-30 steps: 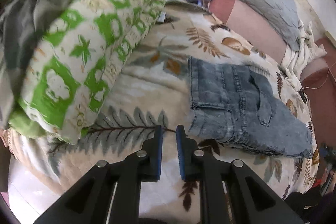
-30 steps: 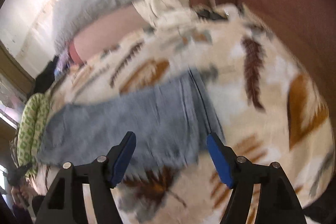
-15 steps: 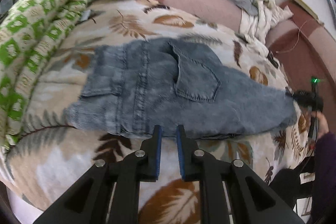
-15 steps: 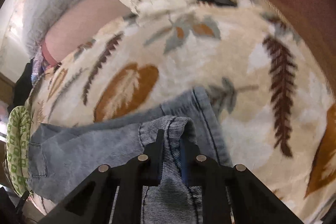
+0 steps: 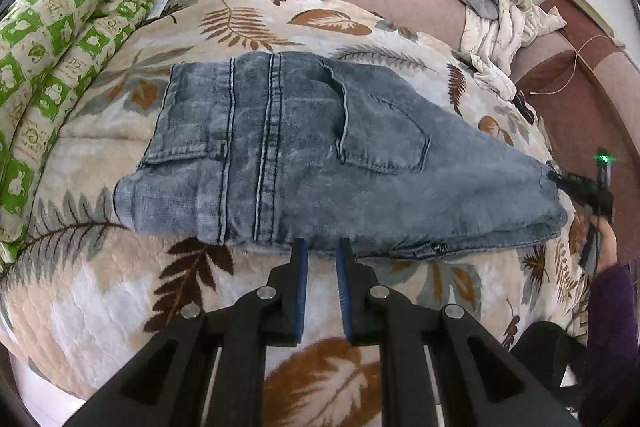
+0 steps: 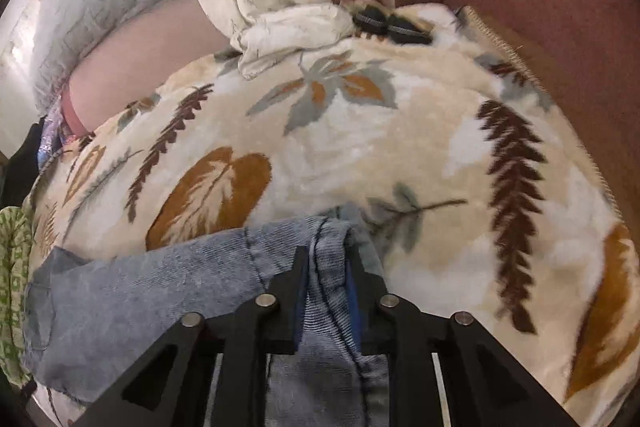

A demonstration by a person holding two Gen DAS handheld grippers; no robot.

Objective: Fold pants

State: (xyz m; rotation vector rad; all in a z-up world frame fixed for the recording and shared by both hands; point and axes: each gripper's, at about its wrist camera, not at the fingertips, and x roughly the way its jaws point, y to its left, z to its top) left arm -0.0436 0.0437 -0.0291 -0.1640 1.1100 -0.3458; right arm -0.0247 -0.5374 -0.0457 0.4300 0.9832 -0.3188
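The right gripper (image 6: 328, 291) is pinching the jeans (image 5: 320, 155) hem, jaws easing apart; the left gripper (image 5: 320, 291) is hovering nearly closed, empty. Denim is handling heavy and limp: grip doubled edges.

Black left gripper (image 5: 320, 251), blue-lined jaws, silver screws; purple sleeve (image 5: 612, 327).

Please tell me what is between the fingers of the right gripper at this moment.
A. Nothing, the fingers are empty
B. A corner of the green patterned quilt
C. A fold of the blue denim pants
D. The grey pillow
C: in the right wrist view, a bunched fold of the denim pants sits between the pads of the right gripper, which press on it.
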